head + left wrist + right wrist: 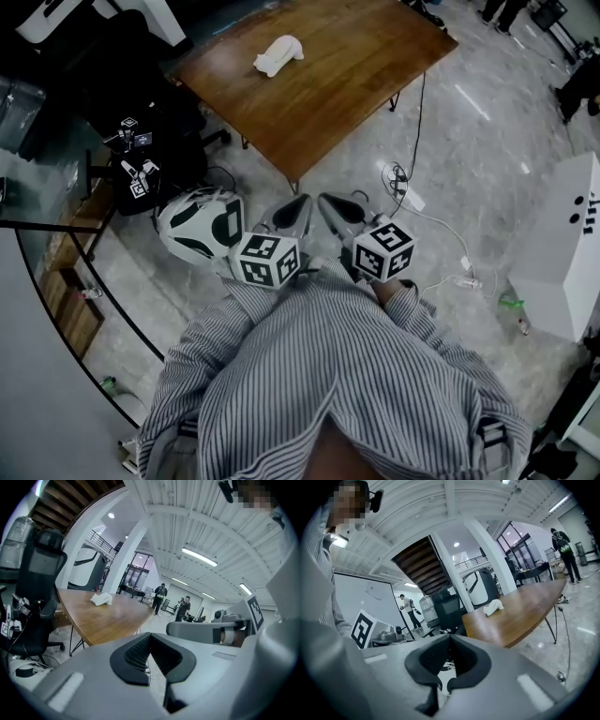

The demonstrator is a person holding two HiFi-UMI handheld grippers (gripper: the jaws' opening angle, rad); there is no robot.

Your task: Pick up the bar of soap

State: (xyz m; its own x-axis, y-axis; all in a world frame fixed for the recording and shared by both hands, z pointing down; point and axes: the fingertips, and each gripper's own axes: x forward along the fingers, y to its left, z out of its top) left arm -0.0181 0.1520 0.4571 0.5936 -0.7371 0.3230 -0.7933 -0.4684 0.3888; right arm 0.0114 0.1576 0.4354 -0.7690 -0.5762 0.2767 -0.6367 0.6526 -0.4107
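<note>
Head view shows the white bar of soap [278, 53] on the far-left part of the wooden table [356, 84]. Its long side runs from near-left to far-right. Bare wood lies all around it, most on its right. Well apart, over the floor [469, 159], the left gripper [298, 208] and right gripper [333, 208] sit side by side. All 2 are clenched tight on nothing.

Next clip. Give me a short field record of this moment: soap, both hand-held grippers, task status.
soap: white bar of soap on the wooden table, untouched
left hand-held gripper: shut, empty, close to the person's striped shirt, away from the table
right hand-held gripper: shut, empty, beside the left one
task status: pickup not yet begun
</note>
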